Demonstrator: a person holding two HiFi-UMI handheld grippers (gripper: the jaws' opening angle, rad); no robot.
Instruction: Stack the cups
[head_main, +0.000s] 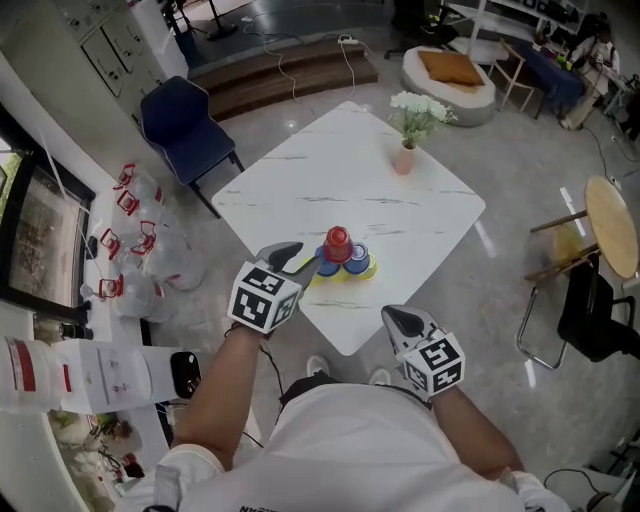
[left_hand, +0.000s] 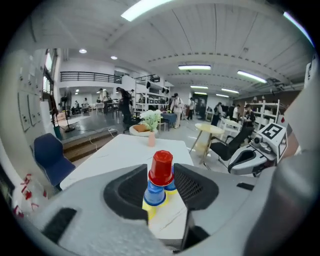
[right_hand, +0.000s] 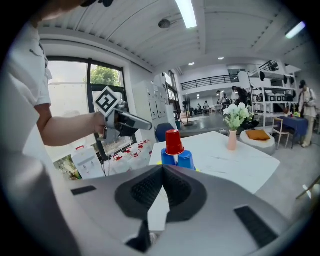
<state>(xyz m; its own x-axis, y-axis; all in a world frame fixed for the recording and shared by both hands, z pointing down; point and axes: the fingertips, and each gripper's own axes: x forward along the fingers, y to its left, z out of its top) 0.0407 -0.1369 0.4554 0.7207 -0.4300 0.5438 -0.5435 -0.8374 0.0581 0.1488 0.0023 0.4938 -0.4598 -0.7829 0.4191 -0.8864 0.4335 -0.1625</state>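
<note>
A small pyramid of upturned cups stands near the front corner of the white marble table (head_main: 300, 180): a red cup (head_main: 338, 242) tops two blue cups (head_main: 357, 256), which rest on yellow cups (head_main: 366, 270). My left gripper (head_main: 297, 257) is open just left of the stack and holds nothing. In the left gripper view the red cup (left_hand: 161, 167) and a blue cup (left_hand: 155, 192) show beyond the jaws of the left gripper (left_hand: 161, 176). My right gripper (head_main: 398, 318) is shut and empty, off the table's near corner; its view shows the red cup (right_hand: 173, 142) ahead.
A pink vase of white flowers (head_main: 405, 150) stands at the table's far side. A blue chair (head_main: 180, 120) is at the back left, with plastic bags (head_main: 140, 250) on the floor. At the right are a round wooden table (head_main: 612, 225) and a black chair (head_main: 590, 310).
</note>
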